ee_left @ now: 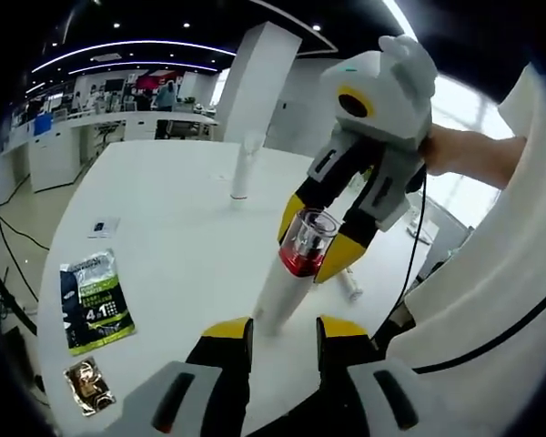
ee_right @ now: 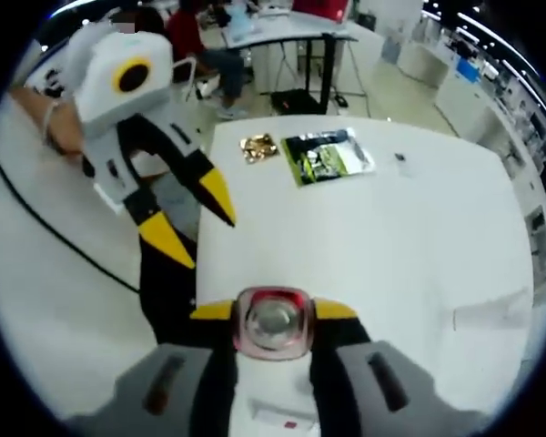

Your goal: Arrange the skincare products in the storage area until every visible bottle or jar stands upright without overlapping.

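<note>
White laminate covers the broad desk, which stands in a bright open office with ring-shaped ceiling lights, a square white pillar and rows of white workstations behind. In the right gripper view, seated people show beyond the desk's far edge.

A tall white bottle with a clear cap over a red collar stands near the desk's near edge in the left gripper view, its base on the surface and its long axis leaning, cap up and tipped to the view's right. The right gripper, white with yellow-tipped black fingers, closes on the cap from both sides; in its own view the cap sits squeezed between the two yellow tips. The left gripper hovers just before the bottle's base, fingers parted and touching nothing; seen in the right gripper view, they are spread wide.

A slim white upright bottle stands further in toward the desk's middle. Near one desk edge lie a green and black flat sachet and a small brown foil packet.
</note>
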